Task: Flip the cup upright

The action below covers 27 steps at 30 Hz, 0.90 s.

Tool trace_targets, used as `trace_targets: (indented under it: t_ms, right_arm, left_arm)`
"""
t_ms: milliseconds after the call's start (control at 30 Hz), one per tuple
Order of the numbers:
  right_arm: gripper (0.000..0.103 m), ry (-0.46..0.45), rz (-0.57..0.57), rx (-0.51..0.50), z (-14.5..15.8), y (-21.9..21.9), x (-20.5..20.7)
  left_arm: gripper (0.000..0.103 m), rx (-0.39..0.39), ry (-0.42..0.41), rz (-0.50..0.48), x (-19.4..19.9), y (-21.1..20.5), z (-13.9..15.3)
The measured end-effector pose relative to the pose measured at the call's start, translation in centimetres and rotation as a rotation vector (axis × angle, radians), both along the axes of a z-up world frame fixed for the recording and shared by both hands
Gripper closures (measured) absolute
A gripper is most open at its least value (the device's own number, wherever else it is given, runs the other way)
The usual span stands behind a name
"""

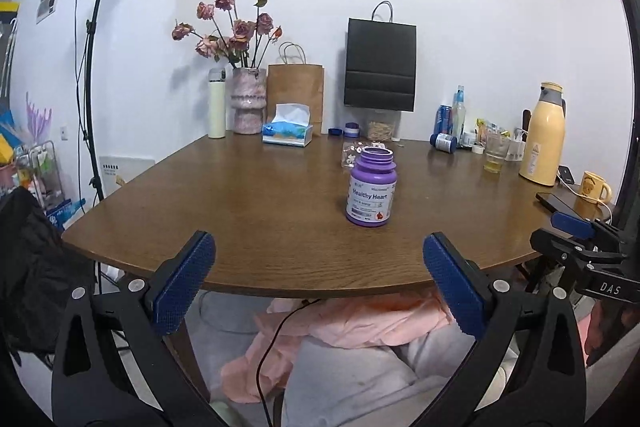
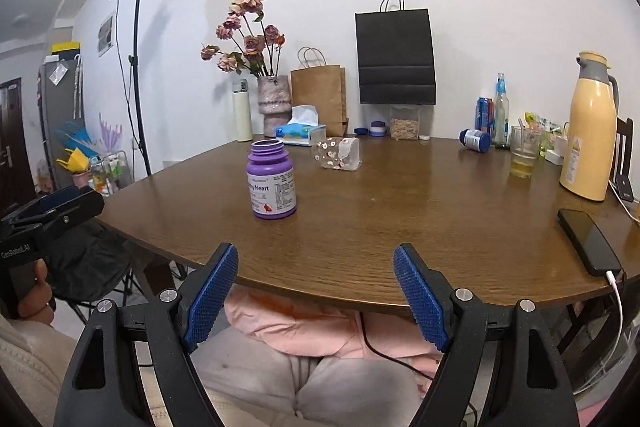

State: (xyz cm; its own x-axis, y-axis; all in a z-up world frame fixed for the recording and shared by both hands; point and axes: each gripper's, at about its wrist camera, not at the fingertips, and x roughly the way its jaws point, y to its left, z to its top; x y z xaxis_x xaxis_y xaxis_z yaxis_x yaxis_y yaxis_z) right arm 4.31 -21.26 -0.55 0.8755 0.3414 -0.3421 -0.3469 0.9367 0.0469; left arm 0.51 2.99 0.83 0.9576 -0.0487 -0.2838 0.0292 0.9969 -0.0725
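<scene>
While both tongs are hovering at the near edge of the tabletop (image 2: 400, 211), the cup (image 2: 338, 153), a clear glass printed with small flowers, is lying on its side toward the middle of the wood, its mouth facing right in the right wrist view. The left tongs (image 1: 319, 283) are standing wide apart and gripping nothing; the right tongs (image 2: 316, 297) are likewise spread wide and empty. A purple bottle (image 2: 272, 181), uncapped and upright, is standing in front of and to the left of the cup in the right wrist view; in the left wrist view the same bottle (image 1: 371, 187) is hiding most of the cup (image 1: 352, 154). Along the far wall a vase of dried roses (image 2: 274, 103), a tissue box (image 2: 300, 131), a brown paper bag (image 2: 320, 95) and a black paper bag (image 2: 394, 59) are standing in a row. A yellow thermos (image 2: 592, 131) and a drinking glass (image 2: 524, 151) holding a little yellow liquid are sitting at the right, and a phone (image 2: 588, 241) is lying near the right edge, plugged into a white cable.
</scene>
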Motion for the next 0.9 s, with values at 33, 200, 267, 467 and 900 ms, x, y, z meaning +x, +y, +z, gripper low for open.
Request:
trace_targets:
  t_ms: [33, 200, 267, 467, 900]
  right_arm:
    - [0.018, -0.001, 0.003, -0.001, 0.03, 0.07, -0.03]
    - [0.018, 0.007, 0.011, -0.007, -0.08, 0.23, 0.19]
    - [0.018, 0.004, 0.012, -0.01, -0.06, 0.26, 0.09]
    - [0.018, 0.005, 0.018, -0.015, -0.05, 0.46, 0.02]
    - [0.018, 0.0, 0.02, -0.017, 0.03, 0.51, -0.15]
  left_arm:
    - [0.0, 0.0, -0.002, -0.001, -0.02, 0.02, 0.05]
    - [0.0, 0.002, -0.005, -0.012, -0.12, 0.05, 0.21]
    - [0.0, 0.002, -0.007, -0.016, -0.19, 0.08, 0.25]
    - [0.0, -0.002, -0.001, -0.025, -0.21, 0.12, 0.25]
    - [0.0, 0.006, -0.009, -0.028, -0.35, 0.2, 0.55]
